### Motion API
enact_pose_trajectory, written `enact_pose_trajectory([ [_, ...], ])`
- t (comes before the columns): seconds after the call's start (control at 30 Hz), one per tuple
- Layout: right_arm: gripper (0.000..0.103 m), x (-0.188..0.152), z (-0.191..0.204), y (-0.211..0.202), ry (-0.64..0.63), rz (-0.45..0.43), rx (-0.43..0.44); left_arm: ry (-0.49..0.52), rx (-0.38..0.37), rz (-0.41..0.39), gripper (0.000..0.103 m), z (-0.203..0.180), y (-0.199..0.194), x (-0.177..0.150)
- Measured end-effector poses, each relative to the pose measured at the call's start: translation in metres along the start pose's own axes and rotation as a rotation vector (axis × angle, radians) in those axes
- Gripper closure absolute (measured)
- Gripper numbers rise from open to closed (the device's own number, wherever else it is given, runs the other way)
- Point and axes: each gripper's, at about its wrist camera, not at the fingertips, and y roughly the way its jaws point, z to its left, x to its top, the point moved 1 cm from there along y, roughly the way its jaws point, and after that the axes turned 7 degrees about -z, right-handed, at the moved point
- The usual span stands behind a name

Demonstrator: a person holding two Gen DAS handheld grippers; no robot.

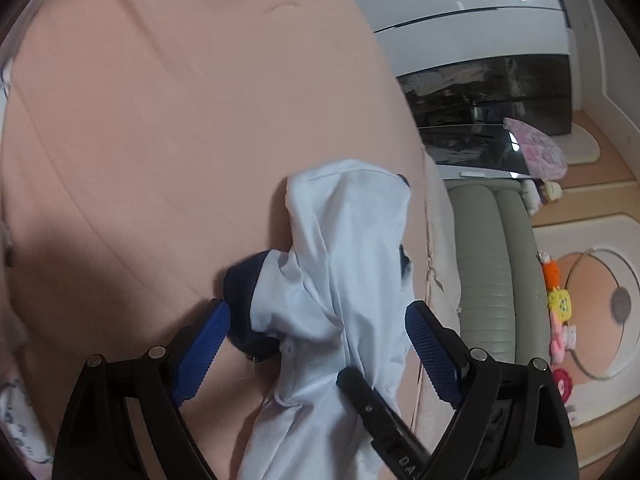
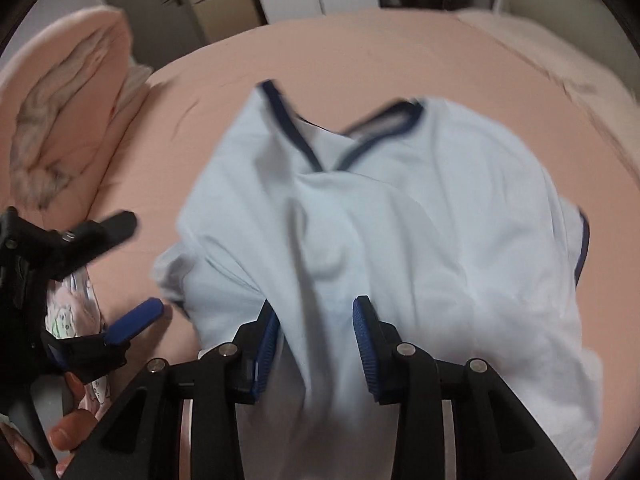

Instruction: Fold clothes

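Observation:
A pale blue shirt (image 2: 400, 240) with dark navy trim at the V-neck and sleeves lies bunched on the pink bed sheet (image 2: 320, 52). In the left wrist view the shirt (image 1: 344, 248) drapes between the fingers of my left gripper (image 1: 318, 320), which stands wide open with a navy sleeve cuff (image 1: 240, 284) by its left pad. My right gripper (image 2: 314, 316) is open, with a fold of the shirt lying between its blue pads. The left gripper also shows at the left of the right wrist view (image 2: 132, 272), held in a hand.
A pink pillow (image 2: 68, 120) lies at the bed's left end. A patterned cloth (image 2: 76, 308) lies under the left gripper. Beside the bed are a grey-green padded bench (image 1: 488, 264), toys (image 1: 560, 304) on a floor mat, and a dark cabinet (image 1: 492, 108).

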Motion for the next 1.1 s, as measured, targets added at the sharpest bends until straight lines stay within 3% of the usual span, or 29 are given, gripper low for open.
enact_pose_trajectory([
  [0.43, 0.066, -0.011, 0.007, -0.001, -0.05, -0.024, -0.004, -0.152, -0.061, -0.006, 0.016, 0.019, 0.001, 0.007],
  [0.47, 0.066, -0.012, 0.004, -0.004, -0.048, -0.025, 0.001, -0.158, -0.046, -0.017, 0.028, 0.019, 0.001, 0.007],
  [0.5, 0.066, -0.014, 0.001, -0.007, -0.046, -0.026, 0.008, -0.167, -0.021, -0.024, 0.052, 0.021, 0.001, 0.006],
  [0.57, 0.066, -0.017, -0.004, -0.013, -0.041, -0.029, 0.023, -0.198, 0.011, -0.017, 0.074, 0.024, 0.006, 0.002],
  [0.67, 0.066, -0.018, -0.011, -0.022, -0.016, -0.033, 0.059, -0.214, -0.013, -0.028, 0.084, 0.028, 0.004, -0.001],
  [0.8, 0.065, -0.015, -0.007, -0.034, -0.009, -0.062, 0.112, -0.116, 0.003, -0.083, 0.094, 0.013, -0.015, 0.0],
  [0.93, 0.065, -0.012, 0.001, -0.048, -0.018, -0.101, 0.164, -0.028, -0.008, -0.132, 0.096, -0.008, -0.04, 0.011],
  [1.1, 0.065, -0.007, 0.035, -0.071, -0.111, -0.236, 0.233, 0.007, -0.008, -0.12, 0.098, -0.016, -0.057, 0.019],
])
